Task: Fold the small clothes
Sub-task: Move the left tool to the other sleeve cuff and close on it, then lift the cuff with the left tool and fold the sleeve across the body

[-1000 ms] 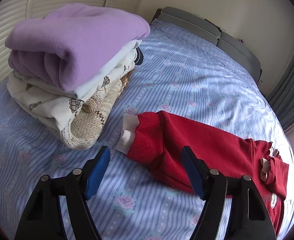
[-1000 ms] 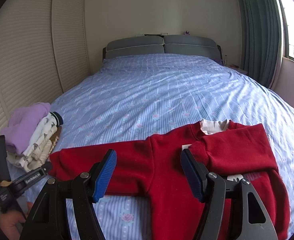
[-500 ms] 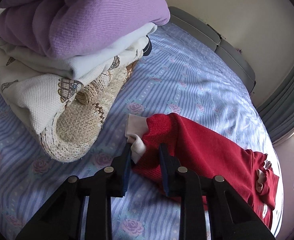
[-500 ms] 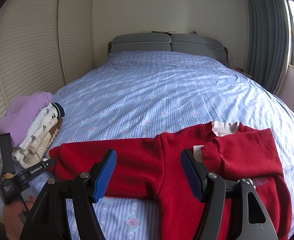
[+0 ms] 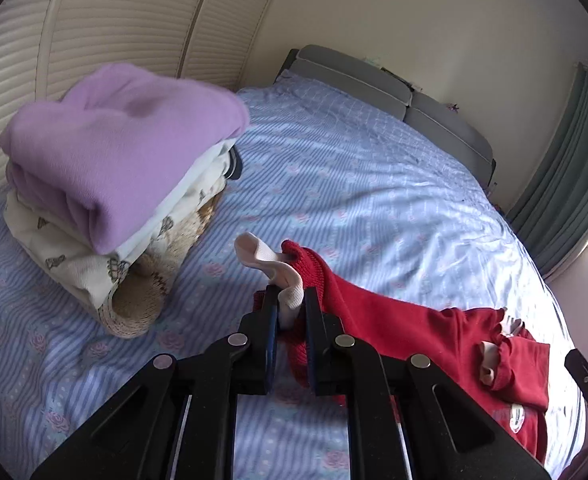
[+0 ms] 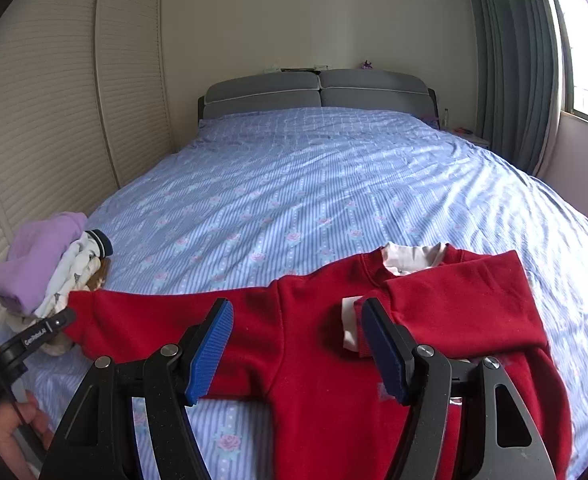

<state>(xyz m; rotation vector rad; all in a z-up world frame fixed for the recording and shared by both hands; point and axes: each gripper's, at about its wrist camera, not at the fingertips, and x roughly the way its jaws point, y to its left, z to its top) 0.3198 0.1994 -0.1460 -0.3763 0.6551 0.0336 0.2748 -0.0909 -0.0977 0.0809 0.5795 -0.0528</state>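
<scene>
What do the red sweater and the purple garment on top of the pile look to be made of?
Red sweater: matte knit, probably cotton fleece, with a ribbed cuff.
Purple garment: soft, fuzzy, thick rounded folds; likely fleece, though the view is blurred.

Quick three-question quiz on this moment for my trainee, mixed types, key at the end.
1. True or false: the left gripper is shut on the pale cuff of the red sweater.
2. Multiple choice: the right gripper is A) open above the sweater, B) shut on its collar, C) holding the purple garment.
3. Fill in: the top piece of the folded pile is coloured ____.

Key: 1 true; 2 A; 3 purple.
</scene>
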